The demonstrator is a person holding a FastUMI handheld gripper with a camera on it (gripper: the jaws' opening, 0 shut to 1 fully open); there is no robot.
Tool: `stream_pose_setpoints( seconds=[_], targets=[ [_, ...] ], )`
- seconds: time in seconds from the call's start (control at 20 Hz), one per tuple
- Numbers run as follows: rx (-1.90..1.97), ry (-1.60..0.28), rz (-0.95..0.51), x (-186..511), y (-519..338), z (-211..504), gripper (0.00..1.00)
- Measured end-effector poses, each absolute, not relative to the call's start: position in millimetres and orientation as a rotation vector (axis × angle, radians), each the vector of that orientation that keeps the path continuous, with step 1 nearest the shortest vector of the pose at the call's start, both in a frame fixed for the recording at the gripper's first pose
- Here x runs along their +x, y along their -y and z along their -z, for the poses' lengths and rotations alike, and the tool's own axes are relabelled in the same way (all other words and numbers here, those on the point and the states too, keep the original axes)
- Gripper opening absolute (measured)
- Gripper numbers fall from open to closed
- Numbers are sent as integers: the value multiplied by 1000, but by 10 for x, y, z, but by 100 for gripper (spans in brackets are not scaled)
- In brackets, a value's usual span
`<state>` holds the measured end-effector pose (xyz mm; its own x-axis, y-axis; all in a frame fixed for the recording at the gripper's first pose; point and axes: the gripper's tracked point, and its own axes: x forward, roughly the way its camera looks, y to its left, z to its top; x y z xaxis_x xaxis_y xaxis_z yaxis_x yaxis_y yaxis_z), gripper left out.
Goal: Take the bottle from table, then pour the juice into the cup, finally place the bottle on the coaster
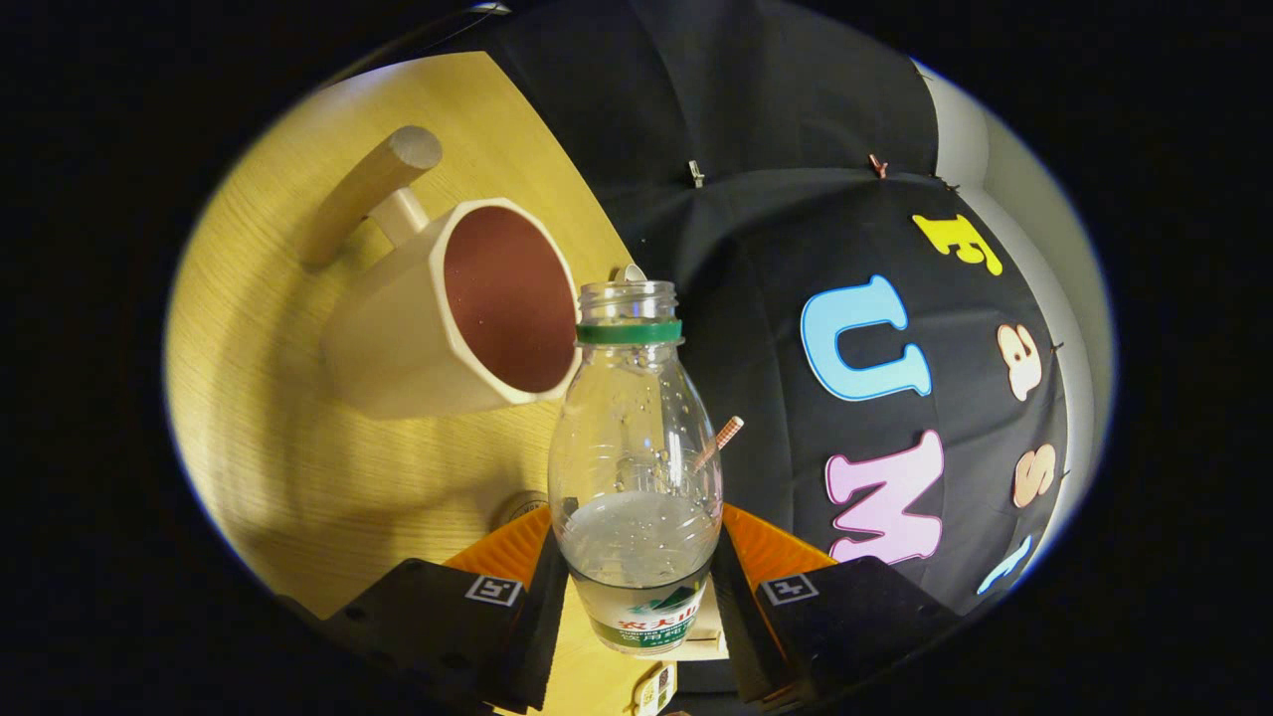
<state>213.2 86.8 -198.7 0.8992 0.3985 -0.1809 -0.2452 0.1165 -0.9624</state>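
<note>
Clear plastic, uncapped and part-full, the bottle (636,467) sits clamped at its labelled lower body between the gripper (636,597) fingers; likely light, thin-walled and squeezable, so grip low. Its mouth sits just beside the cup (448,318) rim.

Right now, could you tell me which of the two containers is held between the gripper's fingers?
The clear plastic bottle, uncapped with a green neck ring: the gripper is shut on it. The cream mug sits beyond on the table.

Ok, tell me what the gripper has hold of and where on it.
The gripper is shut on the bottle: both fingers press its lower body, at the label band, one on each side. The open neck points towards the cup.
</note>
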Motion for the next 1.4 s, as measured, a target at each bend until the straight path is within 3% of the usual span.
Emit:
stream_pose_setpoints(
  seconds=[1.4],
  targets=[
    [-1709,344,-463,2330,-901,1856,71]
  ],
)
